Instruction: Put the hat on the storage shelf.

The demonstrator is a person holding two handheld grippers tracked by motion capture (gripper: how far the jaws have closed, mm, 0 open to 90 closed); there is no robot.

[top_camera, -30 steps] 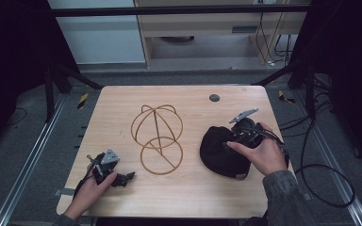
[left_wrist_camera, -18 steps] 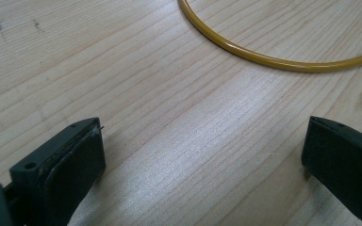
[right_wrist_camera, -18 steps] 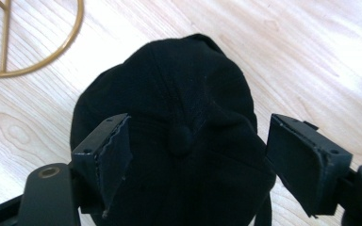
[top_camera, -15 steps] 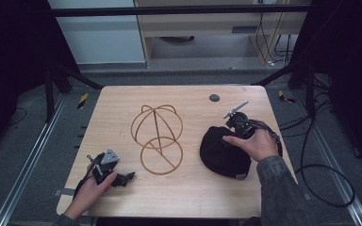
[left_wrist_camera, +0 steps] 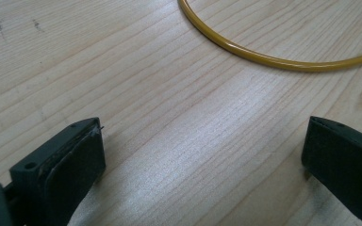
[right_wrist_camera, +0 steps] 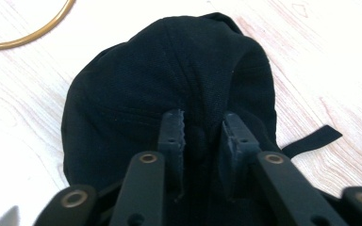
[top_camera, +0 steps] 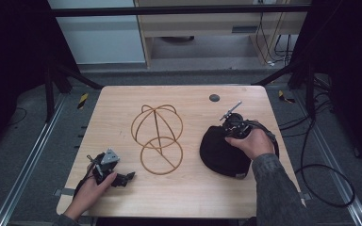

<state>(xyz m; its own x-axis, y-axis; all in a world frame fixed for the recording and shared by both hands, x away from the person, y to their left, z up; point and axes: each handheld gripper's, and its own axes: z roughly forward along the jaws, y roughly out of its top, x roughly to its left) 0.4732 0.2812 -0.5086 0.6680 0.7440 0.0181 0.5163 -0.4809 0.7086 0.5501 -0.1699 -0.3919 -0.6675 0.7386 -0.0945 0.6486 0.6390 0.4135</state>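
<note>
At the near left edge of the wooden surface, the left claw is rested low in a hand, its jaws set wide apart over bare wood with nothing between them; in the left gripper view a stretch of the yellow wire ring is seen just beyond them. Further in, at the near right, the black cap is laid on the surface, and the right claw is set down on its crown. Its jaws have just been closing, and a fold of the cap's cloth near the top button is now pinched between the pads. A strap end is seen sticking out at the cap's right side. Toward the middle, left of the cap and apart from it, the wire hat stand is placed, bare. Near the far edge a small dark round disc is set into the wood.

By the look of things, the grasp is made; lifting the cap and placing it on the stand is judged to be left. No brand, label or writing can be read anywhere.
</note>
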